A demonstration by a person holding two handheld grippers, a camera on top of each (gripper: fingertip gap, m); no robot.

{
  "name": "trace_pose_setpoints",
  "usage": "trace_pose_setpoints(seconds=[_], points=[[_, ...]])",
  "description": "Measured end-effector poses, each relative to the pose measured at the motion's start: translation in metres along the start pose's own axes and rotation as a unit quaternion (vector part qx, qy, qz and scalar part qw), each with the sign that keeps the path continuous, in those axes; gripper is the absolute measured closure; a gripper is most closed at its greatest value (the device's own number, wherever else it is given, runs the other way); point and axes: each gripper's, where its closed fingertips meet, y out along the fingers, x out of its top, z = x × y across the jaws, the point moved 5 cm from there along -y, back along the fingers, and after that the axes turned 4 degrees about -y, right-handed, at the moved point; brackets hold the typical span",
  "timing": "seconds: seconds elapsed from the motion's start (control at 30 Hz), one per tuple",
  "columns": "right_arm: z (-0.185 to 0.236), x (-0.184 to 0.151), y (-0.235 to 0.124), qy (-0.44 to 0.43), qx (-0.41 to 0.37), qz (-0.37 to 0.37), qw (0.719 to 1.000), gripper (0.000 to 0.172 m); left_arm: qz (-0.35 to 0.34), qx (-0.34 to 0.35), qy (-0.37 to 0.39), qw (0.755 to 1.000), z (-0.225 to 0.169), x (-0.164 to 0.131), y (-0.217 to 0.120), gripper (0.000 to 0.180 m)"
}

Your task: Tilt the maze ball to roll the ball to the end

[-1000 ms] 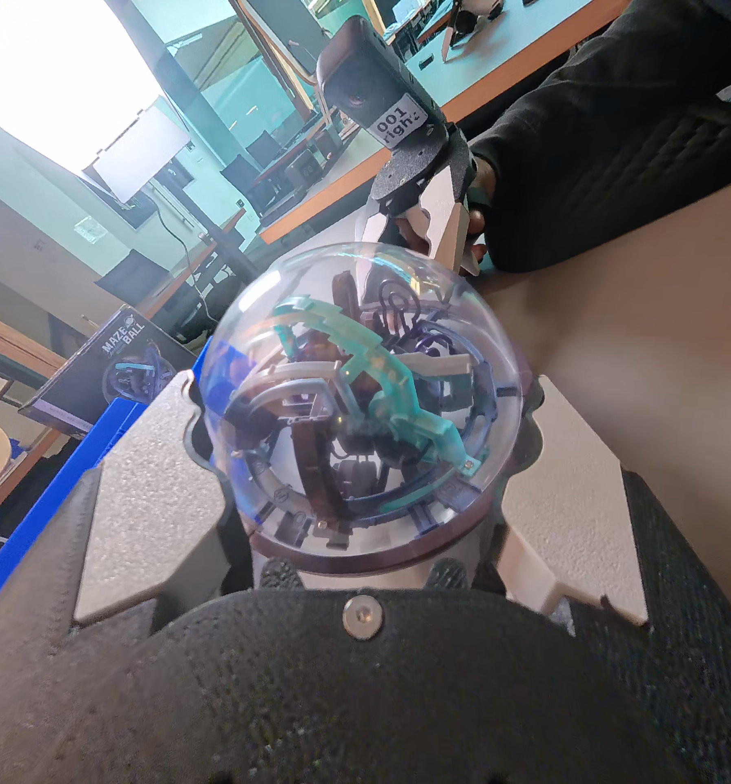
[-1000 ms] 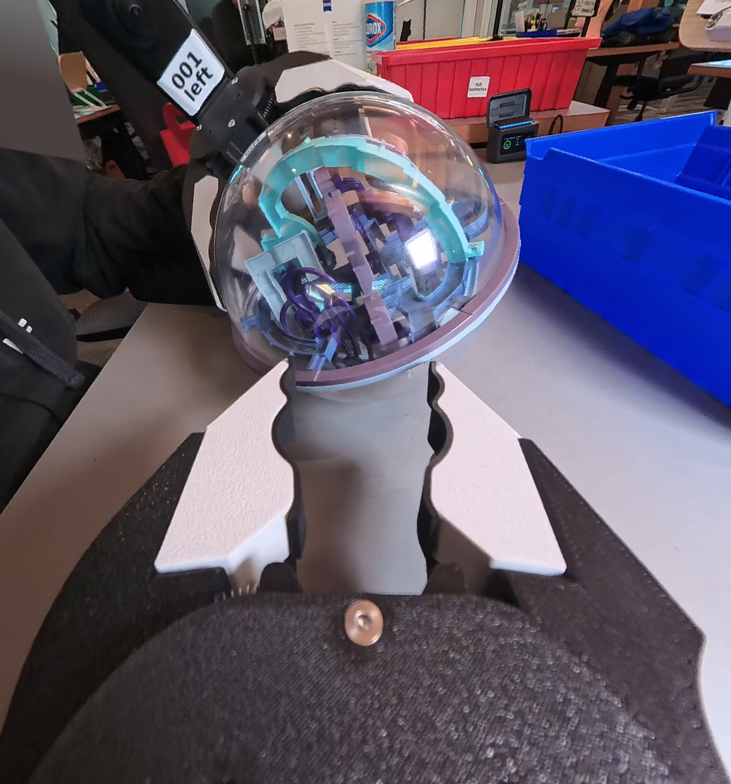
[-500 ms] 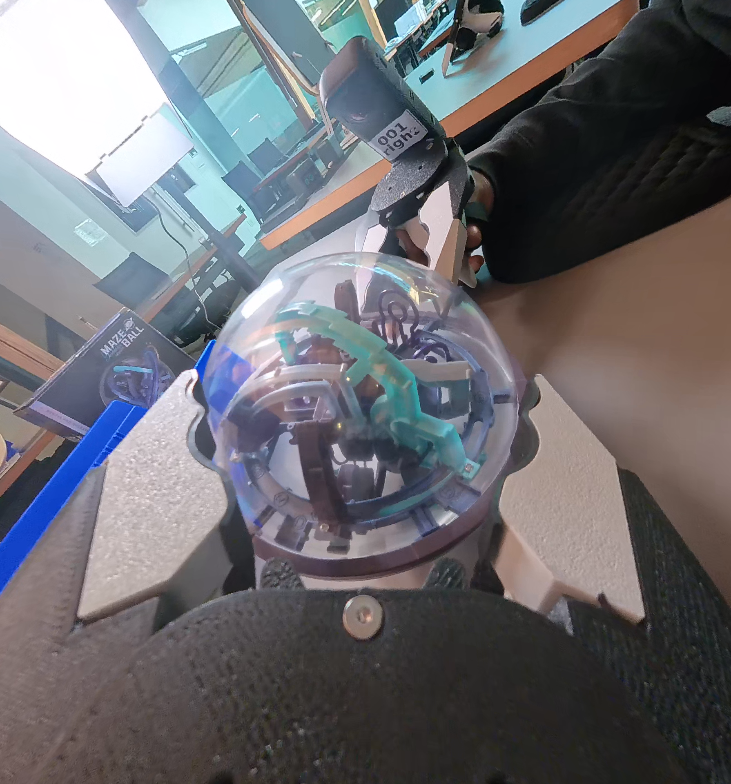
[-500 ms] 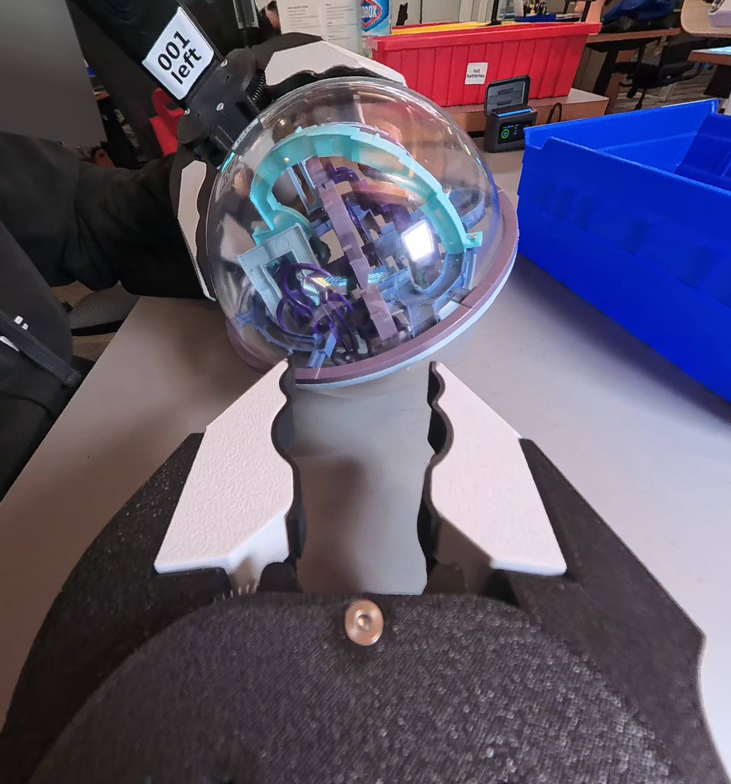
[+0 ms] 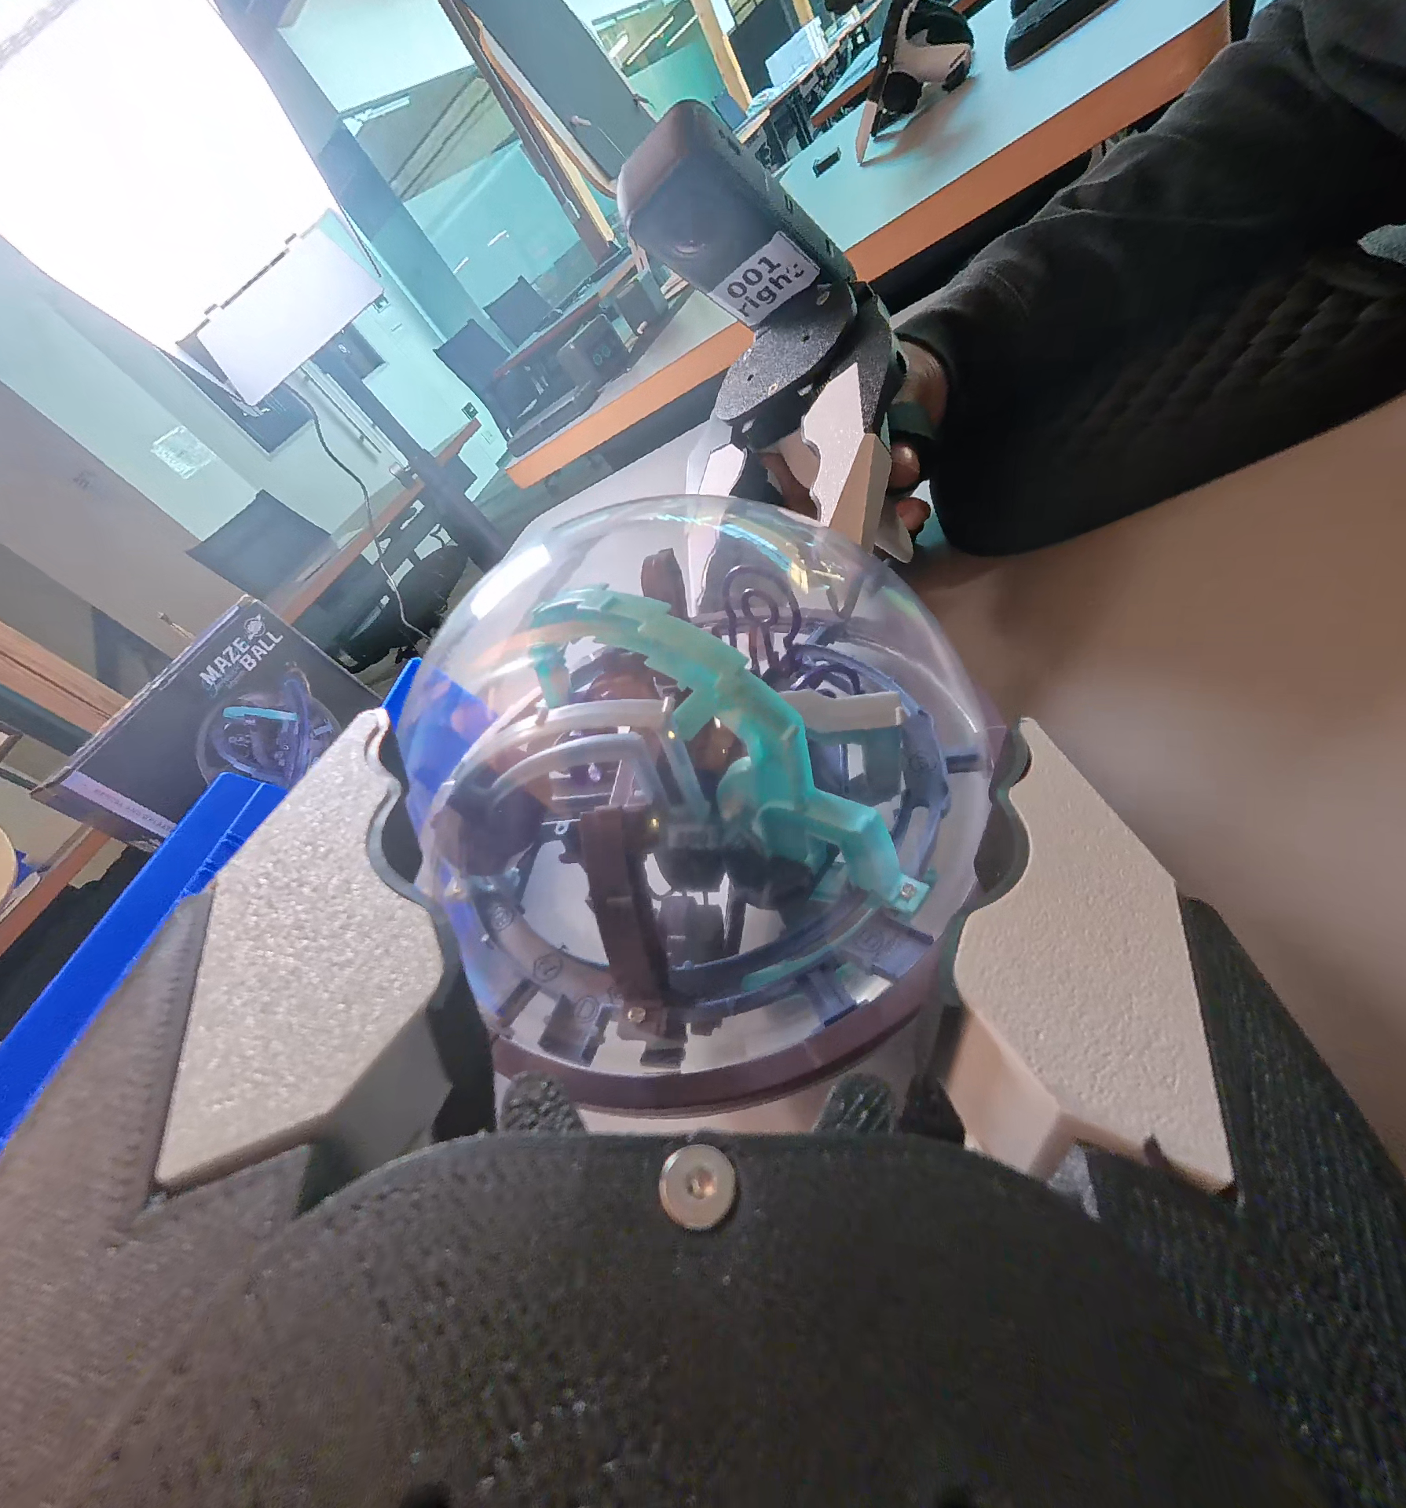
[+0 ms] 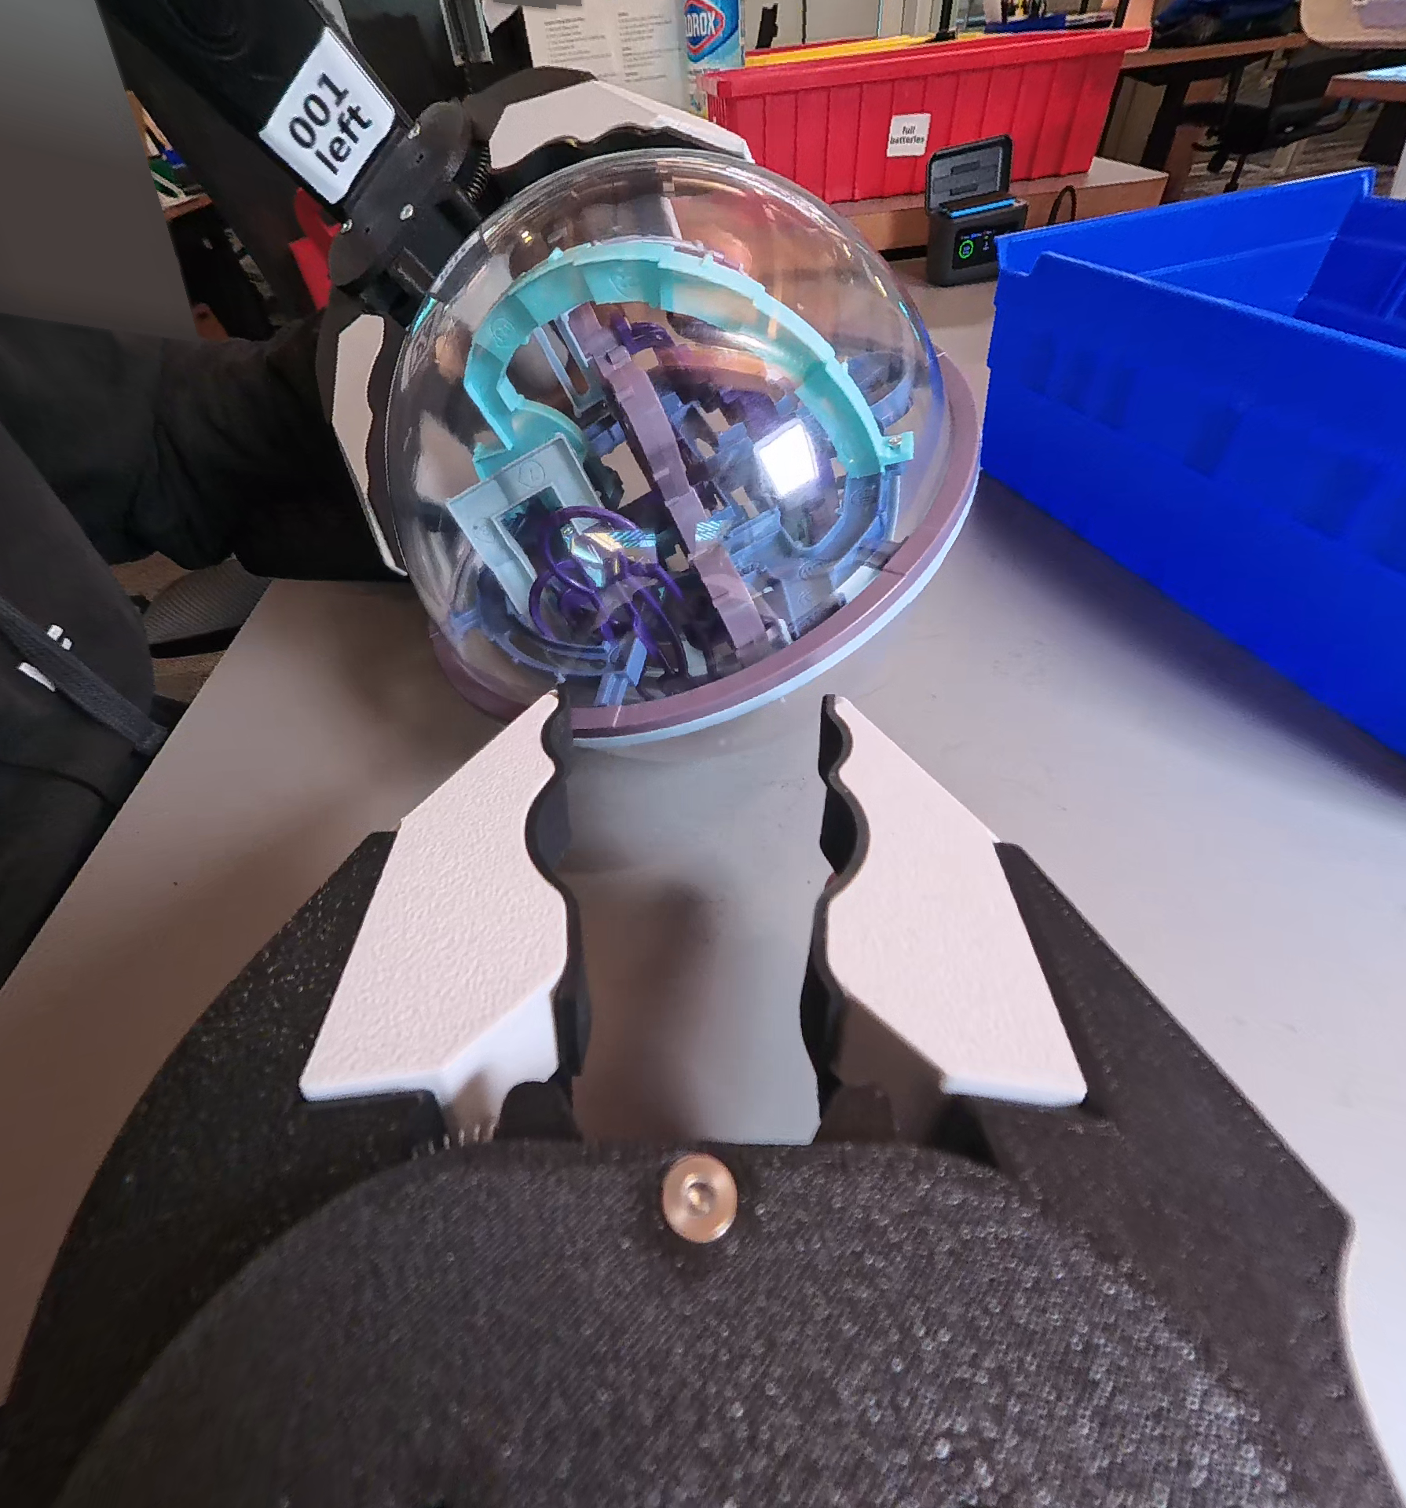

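Clamped between the wide-spread fingers of the left gripper (image 5: 696, 783), the maze ball (image 5: 700, 800) is held tilted above the grey table (image 6: 1091, 857), its clear dome pressed by both pads. Just in front of the ball's purple rim, the right gripper (image 6: 691, 726) is kept parted with nothing grasped. Beside the ball, a blue bin (image 6: 1255, 408) is seen.

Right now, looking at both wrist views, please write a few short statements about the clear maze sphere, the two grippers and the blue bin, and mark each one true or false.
1. The left gripper clamps the clear plastic maze ball between its fingers. True.
2. The right gripper also clamps it. False: its jaws are apart, with only table between them.
3. A blue plastic bin stands beside the ball. True.
4. The ball's purple rim sits level. False: it is tilted.
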Motion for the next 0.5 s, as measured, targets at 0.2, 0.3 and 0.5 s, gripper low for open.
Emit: trace_pose_setpoints(seconds=[0.2, 0.3, 0.5], points=[[0.008, 0.001, 0.001, -0.037, 0.007, -0.002, 0.999, 0.115, -0.006, 0.002, -0.024, 1.0, 0.004, -0.002, -0.001, 0.042], [0.013, 0.001, 0.003, -0.058, 0.011, 0.0, 0.998, 0.114, -0.005, 0.004, -0.037, 0.999, 0.006, -0.004, -0.001, 0.04], [0.018, 0.001, 0.004, -0.108, -0.003, 0.002, 0.994, 0.115, -0.002, 0.009, -0.046, 0.999, 0.009, -0.008, -0.001, 0.037]])
